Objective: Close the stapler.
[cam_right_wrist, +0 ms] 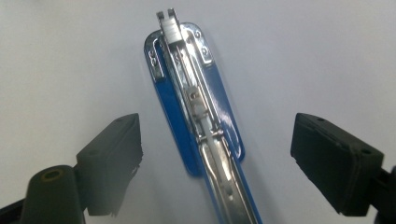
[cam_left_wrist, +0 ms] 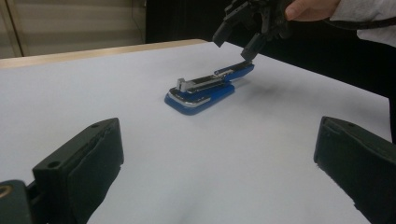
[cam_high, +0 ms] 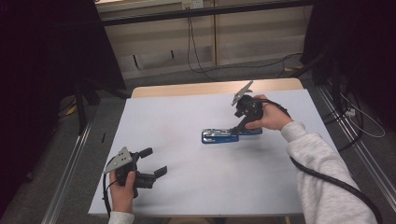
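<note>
One blue stapler [cam_high: 229, 135], lying opened out flat near the middle of the white table [cam_high: 187, 186], its metal magazine facing up. Long axis: runs across the table, left to right in the high view. Right gripper [cam_high: 243, 122]: directly over the stapler's right-hand end, jaws wide apart and clamping nothing; its own view shows the stapler [cam_right_wrist: 198, 116] running lengthwise between the two pads, clear of both. Left gripper [cam_high: 156, 163]: well apart from the stapler, toward the table's near left corner, jaws also spread and empty, pointed toward it. Nearer hand: the right.
</note>
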Demonstrator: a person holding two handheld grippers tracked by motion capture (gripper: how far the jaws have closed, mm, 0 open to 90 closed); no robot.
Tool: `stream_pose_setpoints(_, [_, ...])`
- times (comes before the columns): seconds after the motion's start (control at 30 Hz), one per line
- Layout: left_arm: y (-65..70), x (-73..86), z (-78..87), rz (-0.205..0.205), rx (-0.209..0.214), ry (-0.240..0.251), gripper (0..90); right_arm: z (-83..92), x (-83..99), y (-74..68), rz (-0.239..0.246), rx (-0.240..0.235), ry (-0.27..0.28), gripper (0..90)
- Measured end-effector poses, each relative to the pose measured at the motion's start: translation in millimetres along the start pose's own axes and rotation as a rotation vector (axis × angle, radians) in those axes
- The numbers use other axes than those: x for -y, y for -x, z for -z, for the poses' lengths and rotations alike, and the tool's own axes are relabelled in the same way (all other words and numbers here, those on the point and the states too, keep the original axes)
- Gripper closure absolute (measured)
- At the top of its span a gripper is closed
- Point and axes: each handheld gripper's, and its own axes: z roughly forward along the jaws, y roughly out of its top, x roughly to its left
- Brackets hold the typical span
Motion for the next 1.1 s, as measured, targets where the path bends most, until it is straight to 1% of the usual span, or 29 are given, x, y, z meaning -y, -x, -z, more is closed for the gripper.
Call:
stream_pose_setpoints(0.03, [1.6, -2.7, -5.6, -0.009, 0.01, -0.01, 1.5, 1.7, 3.1, -0.6, -0.001, 0.008, 0.003, 15.1])
stream_pose_setpoints(0.07, [2.3, -4.1, -8.8, -0.012, 0.011, -0.015, 1.5, 3.3, 6.4, -1.3, -0.009, 0.012, 0.013, 15.1])
stream_pose_setpoints(0.1, [2.8, -5.3, -12.0, -0.014, 0.012, -0.016, 1.5, 4.8, 9.8, -1.6, -0.01, 0.004, 0.02, 15.1])
stream_pose_setpoints(0.13, [3.1, -6.2, -15.5, -0.017, 0.017, -0.014, 1.6, 6.1, 13.0, -2.4, -0.021, 0.012, 0.023, 15.0])
stream_pose_setpoints(0.17, [3.4, -7.1, -18.4, -0.019, 0.018, -0.019, 1.6, 7.7, 16.4, -2.5, -0.02, 0.017, 0.025, 14.9])
stream_pose_setpoints(0.2, [3.4, -7.1, -18.4, -0.019, 0.018, -0.019, 1.6, 7.7, 16.4, -2.5, -0.02, 0.017, 0.025, 14.9])
stream_pose_setpoints(0.23, [3.4, -7.9, -21.5, -0.016, 0.022, -0.024, 1.6, 9.2, 19.5, -3.4, -0.032, 0.015, 0.03, 14.8])
stream_pose_setpoints(0.27, [3.5, -8.5, -24.5, -0.011, 0.023, -0.022, 1.6, 10.9, 22.9, -3.3, -0.032, 0.02, 0.038, 14.8])
stream_pose_setpoints(0.3, [3.4, -9.0, -27.0, -0.009, 0.025, -0.026, 1.6, 12.7, 26.0, -4.2, -0.047, 0.029, 0.043, 14.7])
stream_pose_setpoints(0.33, [3.4, -9.8, -29.5, -0.007, 0.024, -0.026, 1.6, 14.6, 29.3, -3.6, -0.042, 0.034, 0.05, 14.5])
stream_pose_setpoints(0.37, [3.3, -10.7, -31.8, -0.012, 0.025, -0.028, 1.6, 16.5, 32.6, -3.9, -0.05, 0.039, 0.06, 14.6])
stream_pose_setpoints(0.47, [3.8, -13.6, -38.1, -0.008, 0.027, -0.025, 1.6, 23.6, 42.2, -3.6, -0.08, 0.048, 0.084, 14.3])
stream_pose_setpoints(0.5, [3.7, -14.5, -40.6, -0.002, 0.029, -0.026, 1.6, 28.1, 47.9, -3.7, -0.089, 0.068, 0.099, 14.4])
stream_pose_setpoints(0.53, [3.4, -15.4, -43.2, 0.002, 0.025, -0.027, 1.6, 30.0, 50.8, -3.9, -0.101, 0.076, 0.102, 14.3])
stream_pose_setpoints(0.57, [3.3, -16.1, -46.0, 0.006, 0.021, -0.032, 1.6, 30.0, 50.8, -3.9, -0.101, 0.076, 0.102, 14.3])
stream_pose_setpoints(0.6, [2.7, -16.5, -49.1, 0.006, 0.022, -0.035, 1.7, 32.4, 56.8, -5.2, -0.106, 0.094, 0.105, 14.1])
stream_pose_setpoints(0.63, [2.6, -16.8, -52.3, 0.013, 0.017, -0.043, 1.7, 32.4, 56.8, -5.2, -0.106, 0.094, 0.105, 14.1])
stream_pose_setpoints(0.67, [2.5, -17.0, -55.4, 0.014, 0.011, -0.057, 1.8, 32.9, 59.8, -6.1, -0.116, 0.097, 0.112, 14.1])
stream_pose_setpoints(0.77, [1.8, -17.3, -64.3, 0.01, 0.007, -0.086, 1.8, 33.9, 69.0, -9.2, -0.127, 0.098, 0.127, 13.6])
stream_pose_setpoints(0.8, [1.4, -17.4, -66.4, 0.007, 0.008, -0.087, 1.9, 33.7, 72.1, -10.4, -0.134, 0.096, 0.139, 13.1])
stream_pose_setpoints(0.83, [1.0, -17.3, -68.4, 0.004, 0.013, -0.088, 1.9, 33.9, 75.2, -11.5, -0.14, 0.096, 0.143, 13.1])
stream_pose_setpoints(0.87, [0.6, -17.5, -72.1, -0.002, 0.008, -0.096, 2.0, 33.2, 81.1, -13.1, -0.148, 0.1, 0.143, 12.8])
stream_pose_setpoints(1.0, [-0.7, -18.6, -77.3, 0.002, 0.008, -0.101, 2.0, 32.8, 88.3, -16.2, -0.144, 0.107, 0.141, 13.0])
stream_pose_setpoints(1.07, [-3.4, -20.0, -82.1, 0.013, 0.001, -0.1, 2.1, 32.4, 95.0, -18.6, -0.158, 0.115, 0.155, 13.1])
stream_pose_setpoints(1.1, [-3.4, -20.0, -82.1, 0.013, 0.001, -0.1, 2.1, 32.4, 95.0, -18.6, -0.158, 0.115, 0.155, 13.1])
